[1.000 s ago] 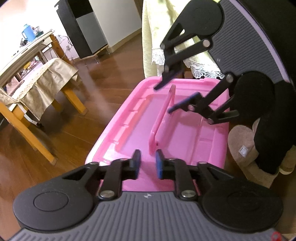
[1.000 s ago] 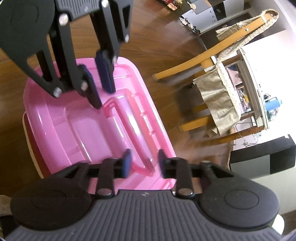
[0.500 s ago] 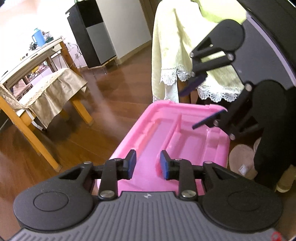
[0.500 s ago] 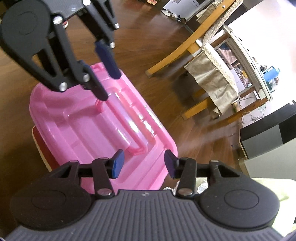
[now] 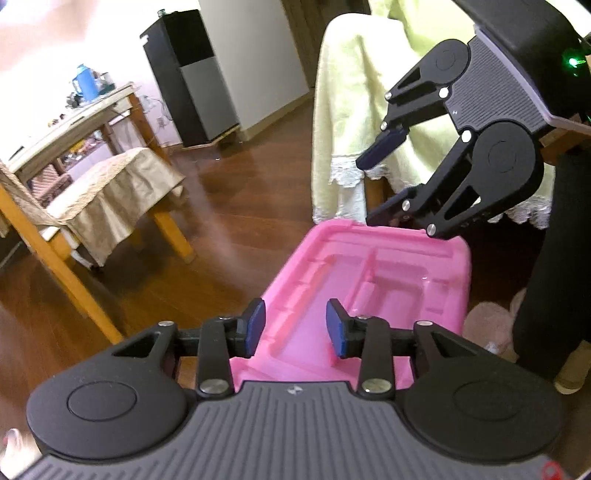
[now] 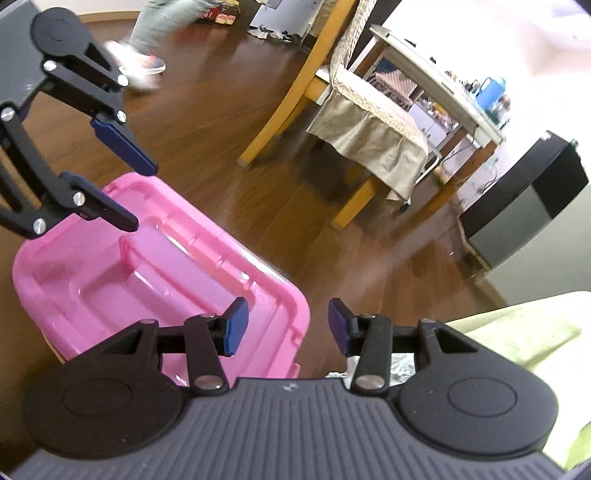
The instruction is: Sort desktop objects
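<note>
A pink plastic box with its lid on (image 5: 373,284) (image 6: 122,273) sits on the wooden floor below both grippers. My left gripper (image 5: 291,326) hovers above the box's near end, open, with nothing between its blue pads. The same gripper appears at the upper left of the right wrist view, over the far end of the box, left gripper (image 6: 131,188). My right gripper (image 6: 282,328) is open and empty above the box's near corner. In the left wrist view it hangs over the far edge, right gripper (image 5: 373,188). The lid's handle lies flat in its recess.
A wooden chair with a beige cover (image 5: 107,195) (image 6: 369,136) stands on the floor beside a table (image 5: 74,122). A table draped in pale yellow cloth (image 5: 365,110) rises behind the box. A black cabinet (image 5: 192,74) stands by the wall. A person's legs (image 6: 147,33) pass in the background.
Both grippers have lifted up and away from the lid's handle and have opened wider. The handle, upright a second ago, now lies flat in the lid.
</note>
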Available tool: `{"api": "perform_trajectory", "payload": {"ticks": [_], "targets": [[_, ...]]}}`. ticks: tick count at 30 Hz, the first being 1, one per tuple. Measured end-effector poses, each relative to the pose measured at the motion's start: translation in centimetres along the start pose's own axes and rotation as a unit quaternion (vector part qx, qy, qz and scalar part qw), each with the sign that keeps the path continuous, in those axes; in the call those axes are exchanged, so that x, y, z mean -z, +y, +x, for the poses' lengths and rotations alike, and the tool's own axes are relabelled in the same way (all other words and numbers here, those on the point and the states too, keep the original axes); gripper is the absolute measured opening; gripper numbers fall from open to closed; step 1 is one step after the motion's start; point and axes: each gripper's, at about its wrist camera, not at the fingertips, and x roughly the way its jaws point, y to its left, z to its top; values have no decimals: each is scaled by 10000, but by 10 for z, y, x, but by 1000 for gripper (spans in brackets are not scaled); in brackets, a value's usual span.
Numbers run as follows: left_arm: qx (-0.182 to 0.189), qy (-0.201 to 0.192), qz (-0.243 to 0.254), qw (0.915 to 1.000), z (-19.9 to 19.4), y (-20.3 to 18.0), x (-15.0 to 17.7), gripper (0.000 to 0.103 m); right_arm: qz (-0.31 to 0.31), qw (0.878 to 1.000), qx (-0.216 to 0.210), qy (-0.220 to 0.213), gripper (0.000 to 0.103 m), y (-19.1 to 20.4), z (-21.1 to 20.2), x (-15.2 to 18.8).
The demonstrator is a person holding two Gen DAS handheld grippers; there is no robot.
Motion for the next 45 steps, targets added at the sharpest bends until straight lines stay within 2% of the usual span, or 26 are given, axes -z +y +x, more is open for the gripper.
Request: {"api": "perform_trajectory", "payload": {"ticks": [3, 6, 22, 33, 38, 41, 45], "targets": [[-119, 277, -46, 9995, 9, 2, 1, 44, 185, 9997, -154, 79, 42, 0, 8, -2], [-80, 564, -90, 9983, 19, 2, 5, 44, 393, 9985, -307, 207, 42, -2, 13, 0], [94, 775, -114, 9969, 23, -13, 24, 47, 190, 9934, -719, 873, 42, 16, 22, 22], [-339, 986, -399, 9938, 3, 5, 34, 47, 851, 9893, -539, 1053, 42, -12, 17, 29], [-359, 1048, -438, 9929, 6, 5, 34, 47, 1045, 9852, -536, 1250, 42, -20, 22, 36], [-225, 1157, -527, 9916, 12, 4, 32, 48, 1129, 9833, -612, 1289, 42, -21, 24, 39], [-253, 1161, -420, 9920, 12, 0, 34, 48, 1313, 9798, -695, 1342, 42, -24, 25, 42]]}}
